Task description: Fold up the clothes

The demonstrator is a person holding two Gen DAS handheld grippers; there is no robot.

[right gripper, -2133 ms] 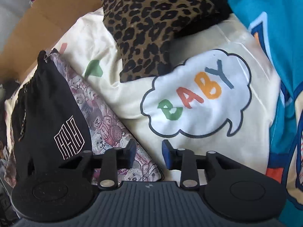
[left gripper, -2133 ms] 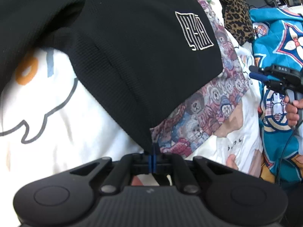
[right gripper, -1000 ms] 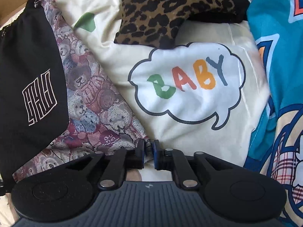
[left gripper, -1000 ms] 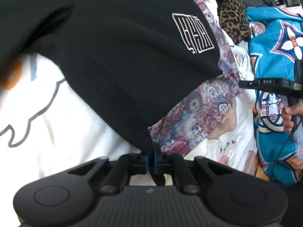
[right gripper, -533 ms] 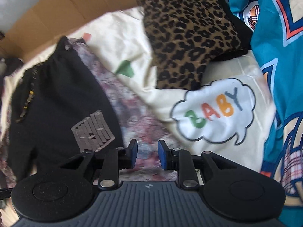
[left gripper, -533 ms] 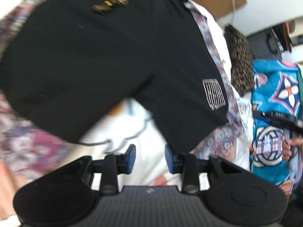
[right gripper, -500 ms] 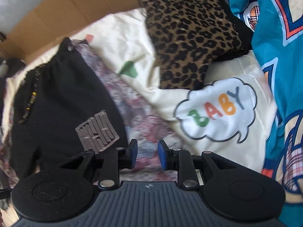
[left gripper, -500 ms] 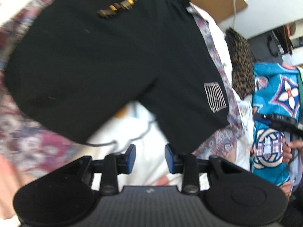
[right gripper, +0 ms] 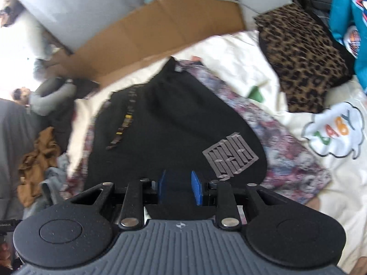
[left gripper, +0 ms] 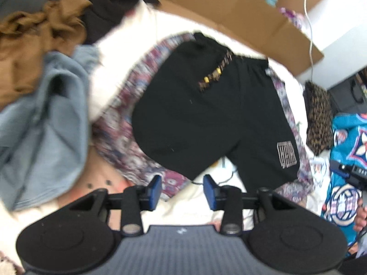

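Note:
A pair of black shorts [left gripper: 206,114] with a grey square logo [left gripper: 286,154] lies spread flat on a bear-print cloth [left gripper: 128,142], waistband away from me. My left gripper [left gripper: 182,191] hovers open just short of the shorts' leg hems, holding nothing. In the right wrist view the same black shorts [right gripper: 174,123] lie straight ahead, logo [right gripper: 230,155] to the right. My right gripper [right gripper: 179,188] stands open over the near hem, with black fabric showing between its blue pads; it grips nothing.
A cream "BABY" sheet [right gripper: 335,130] covers the surface. A leopard-print garment [right gripper: 302,68] and a teal patterned garment [left gripper: 348,142] lie right. Light blue [left gripper: 41,126] and brown clothes [left gripper: 29,45] are heaped left. A flattened cardboard box [left gripper: 229,18] lies behind.
Both grippers let go of the shorts' hem, opened and pulled back and up. The shorts now lie spread out flat, and much more of the surroundings shows.

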